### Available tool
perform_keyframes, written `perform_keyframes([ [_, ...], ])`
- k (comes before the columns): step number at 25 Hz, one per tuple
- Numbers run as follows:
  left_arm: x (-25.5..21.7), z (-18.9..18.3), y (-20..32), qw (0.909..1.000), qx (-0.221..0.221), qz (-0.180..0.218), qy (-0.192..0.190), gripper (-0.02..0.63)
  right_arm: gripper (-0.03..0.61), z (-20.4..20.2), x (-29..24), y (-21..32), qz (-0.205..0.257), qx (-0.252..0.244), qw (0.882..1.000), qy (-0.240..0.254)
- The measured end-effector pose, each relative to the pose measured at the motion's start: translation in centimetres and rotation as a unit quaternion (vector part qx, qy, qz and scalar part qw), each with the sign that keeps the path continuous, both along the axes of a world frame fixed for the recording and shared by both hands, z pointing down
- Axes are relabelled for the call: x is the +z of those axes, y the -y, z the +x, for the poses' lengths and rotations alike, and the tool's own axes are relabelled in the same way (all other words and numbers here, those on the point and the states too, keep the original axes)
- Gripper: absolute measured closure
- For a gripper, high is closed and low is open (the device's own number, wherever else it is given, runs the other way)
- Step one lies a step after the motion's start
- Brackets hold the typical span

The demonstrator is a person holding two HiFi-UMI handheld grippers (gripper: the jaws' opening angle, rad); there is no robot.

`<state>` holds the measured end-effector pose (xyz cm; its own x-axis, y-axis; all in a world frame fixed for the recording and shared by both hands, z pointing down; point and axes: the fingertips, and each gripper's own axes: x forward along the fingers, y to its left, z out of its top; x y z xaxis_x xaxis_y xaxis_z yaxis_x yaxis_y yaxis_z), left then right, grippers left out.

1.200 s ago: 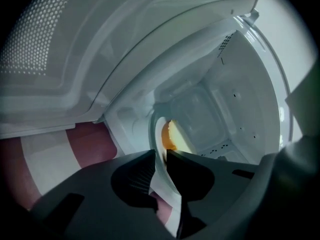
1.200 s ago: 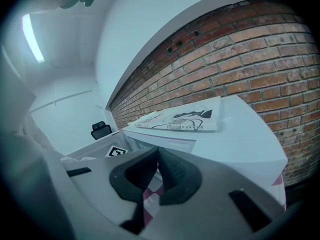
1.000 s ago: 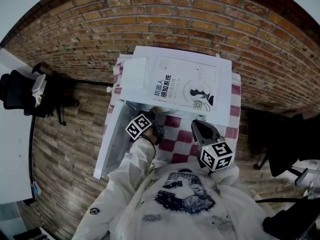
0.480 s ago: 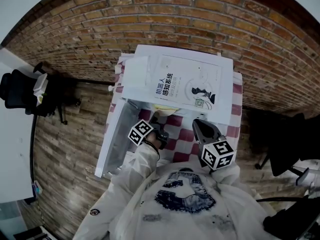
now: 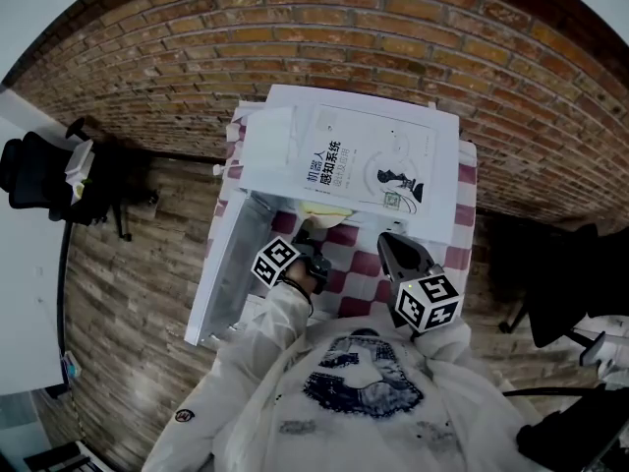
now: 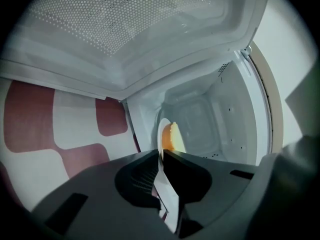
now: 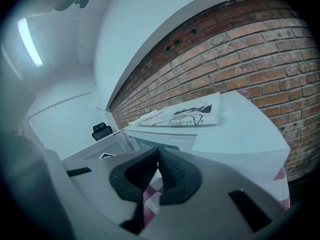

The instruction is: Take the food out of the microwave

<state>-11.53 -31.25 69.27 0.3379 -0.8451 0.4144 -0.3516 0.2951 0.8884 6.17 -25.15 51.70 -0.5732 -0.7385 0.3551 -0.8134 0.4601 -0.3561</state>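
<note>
A white microwave stands on the checkered table with its door swung open to the left. In the left gripper view a white plate carries an orange-yellow piece of food at the mouth of the cavity. My left gripper is shut on the plate's near rim; its jaws have just been closing with the rim between them. In the head view the left gripper reaches under the microwave's front edge, where the pale plate shows. My right gripper hangs shut and empty in front of the microwave.
A large book and a white sheet lie on top of the microwave. The red-and-white checkered cloth covers the table in front. A brick wall is behind, and black office chairs stand at the left.
My left gripper has drawn back a little toward the person and rolled, with the plate in its jaws. The right gripper has stayed still.
</note>
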Motion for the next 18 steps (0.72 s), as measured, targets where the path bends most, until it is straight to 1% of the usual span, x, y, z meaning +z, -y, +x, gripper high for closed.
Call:
perform_keyframes([
  [8,0.1,0.2,0.1,0.9998,0.007,0.014,-0.007,0.571,0.563,0.3,0.1,0.0,-0.006,0.000,1.000,0.007],
  [13,0.5,0.7,0.2,0.9997,0.017,0.013,-0.009,0.554,0.563,0.4,0.4,-0.1,-0.010,0.000,1.000,0.010],
  [18,0.7,1.2,0.5,0.9994,0.024,0.016,-0.018,0.545,0.563,0.7,0.6,-0.2,-0.013,0.000,1.000,0.009],
])
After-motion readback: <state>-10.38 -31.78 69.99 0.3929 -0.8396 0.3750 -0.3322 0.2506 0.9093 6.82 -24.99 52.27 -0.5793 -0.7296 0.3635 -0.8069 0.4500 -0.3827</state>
